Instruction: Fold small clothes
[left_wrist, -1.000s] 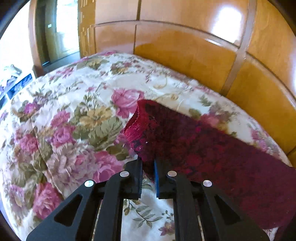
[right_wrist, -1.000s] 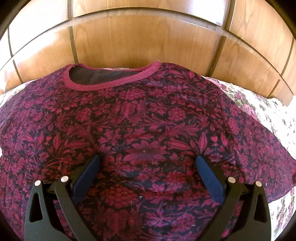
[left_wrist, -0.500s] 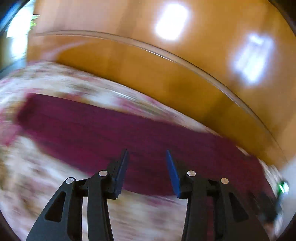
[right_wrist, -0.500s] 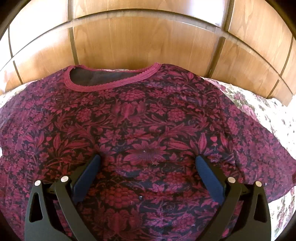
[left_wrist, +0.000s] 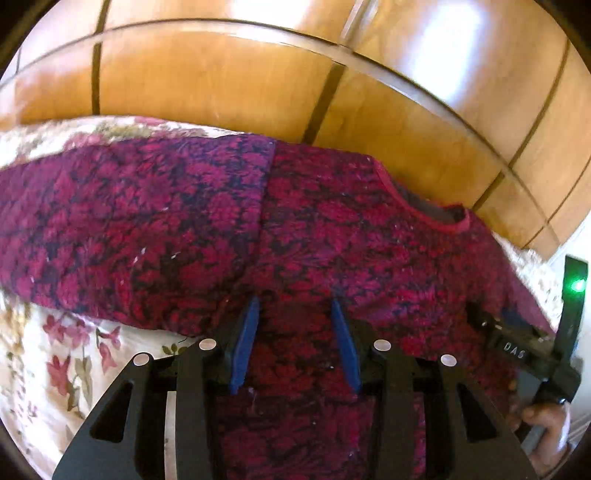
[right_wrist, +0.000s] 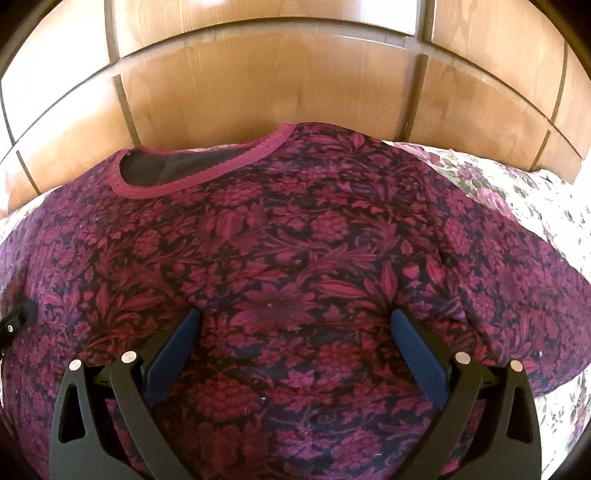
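A dark red floral long-sleeved shirt (left_wrist: 332, 221) lies flat on the bed with its neckline (left_wrist: 424, 210) toward the headboard. Its left sleeve (left_wrist: 129, 221) stretches out sideways. My left gripper (left_wrist: 294, 301) hovers open over the shirt's body near the armpit, with no cloth between the blue pads. In the right wrist view the shirt (right_wrist: 295, 240) fills the frame, neckline (right_wrist: 192, 181) at the upper left. My right gripper (right_wrist: 294, 314) stands wide open over the chest, holding nothing.
A floral bedspread (left_wrist: 74, 369) lies under the shirt and shows at the right too (right_wrist: 517, 184). A glossy wooden headboard (right_wrist: 277, 92) rises right behind the neckline. The right tool's body (left_wrist: 517, 350) and a hand (left_wrist: 546, 424) sit at the left view's right edge.
My left gripper let go of the sleeve's end, opened, and swung right along the sleeve to the shirt's body. The right gripper has stayed where it was.
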